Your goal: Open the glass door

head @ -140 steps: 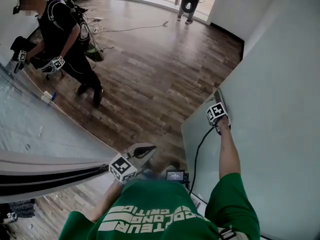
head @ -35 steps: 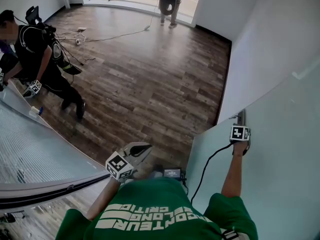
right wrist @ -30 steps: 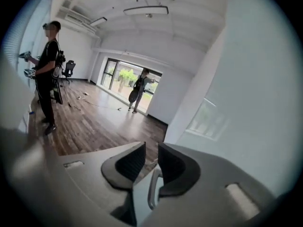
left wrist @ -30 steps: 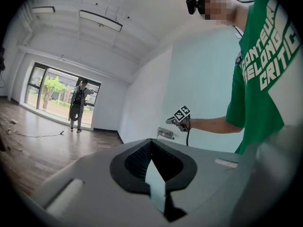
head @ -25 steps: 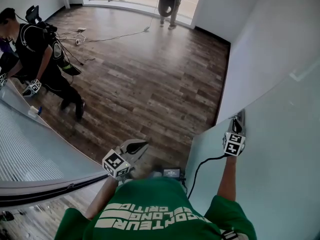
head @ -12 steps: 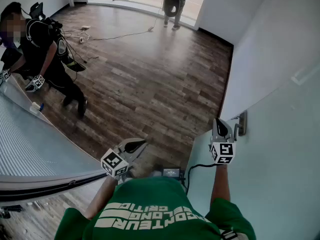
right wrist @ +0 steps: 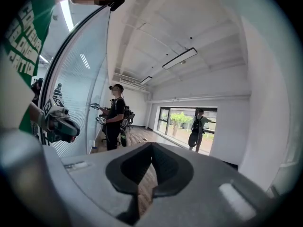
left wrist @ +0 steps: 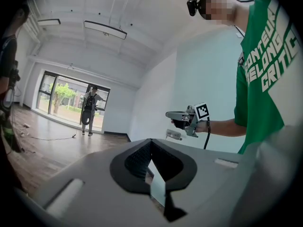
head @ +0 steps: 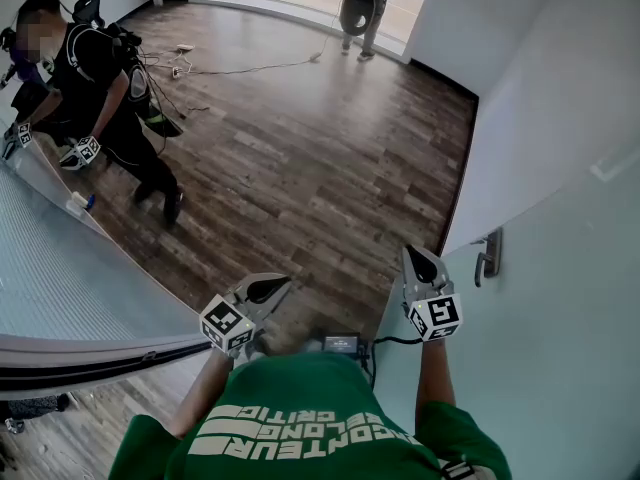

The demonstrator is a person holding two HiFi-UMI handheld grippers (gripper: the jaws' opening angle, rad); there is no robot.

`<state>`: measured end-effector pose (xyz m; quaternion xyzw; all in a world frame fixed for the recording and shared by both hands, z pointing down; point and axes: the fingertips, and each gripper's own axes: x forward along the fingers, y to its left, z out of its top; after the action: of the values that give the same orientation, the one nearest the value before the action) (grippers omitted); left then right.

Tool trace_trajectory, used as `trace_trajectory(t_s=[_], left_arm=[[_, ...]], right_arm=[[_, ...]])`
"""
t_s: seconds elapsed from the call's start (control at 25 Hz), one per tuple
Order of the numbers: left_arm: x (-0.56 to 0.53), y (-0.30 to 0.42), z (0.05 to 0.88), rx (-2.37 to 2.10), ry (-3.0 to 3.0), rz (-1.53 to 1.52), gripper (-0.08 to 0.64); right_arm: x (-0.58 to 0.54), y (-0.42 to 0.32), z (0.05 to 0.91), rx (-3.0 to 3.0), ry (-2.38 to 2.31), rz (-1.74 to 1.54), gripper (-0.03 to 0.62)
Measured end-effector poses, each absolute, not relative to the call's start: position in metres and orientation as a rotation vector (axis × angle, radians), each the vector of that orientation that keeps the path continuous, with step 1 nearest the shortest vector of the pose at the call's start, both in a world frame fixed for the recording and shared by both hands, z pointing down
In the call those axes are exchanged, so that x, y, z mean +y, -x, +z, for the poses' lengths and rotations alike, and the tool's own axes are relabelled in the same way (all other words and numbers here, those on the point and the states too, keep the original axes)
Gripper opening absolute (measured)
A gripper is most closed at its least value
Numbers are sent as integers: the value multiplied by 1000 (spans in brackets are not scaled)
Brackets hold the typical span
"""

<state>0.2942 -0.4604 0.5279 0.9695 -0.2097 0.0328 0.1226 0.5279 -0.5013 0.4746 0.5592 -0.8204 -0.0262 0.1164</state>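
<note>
The frosted glass door fills the right side of the head view, and its metal lever handle sits near the door's edge. My right gripper hangs left of the handle, apart from it. It points out across the room, shut and with nothing in it. In its own view the right gripper's jaws meet with only floor beyond. My left gripper is held low in front of me, also shut and holding nothing. The left gripper view shows its closed tips, the right gripper and the handle.
A person in black with grippers works at a ribbed glass panel on the left. Another person stands by the far windows. Cables lie on the wood floor. A white wall runs beyond the door.
My right gripper came off the door handle, swung left and away from the door, and its jaws closed on nothing. The left gripper shifted only a little.
</note>
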Motion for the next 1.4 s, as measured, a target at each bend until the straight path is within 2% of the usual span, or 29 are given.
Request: trace_trajectory(t_s=[0.56, 1.4], left_arm=[[-463, -247, 529, -728, -2807, 88, 15], [-470, -242, 525, -738, -2811, 83, 15]], right_arm=[[-504, -444, 496, -2522, -1448, -21, -6], [-511, -438, 500, -2513, -1429, -4, -6]])
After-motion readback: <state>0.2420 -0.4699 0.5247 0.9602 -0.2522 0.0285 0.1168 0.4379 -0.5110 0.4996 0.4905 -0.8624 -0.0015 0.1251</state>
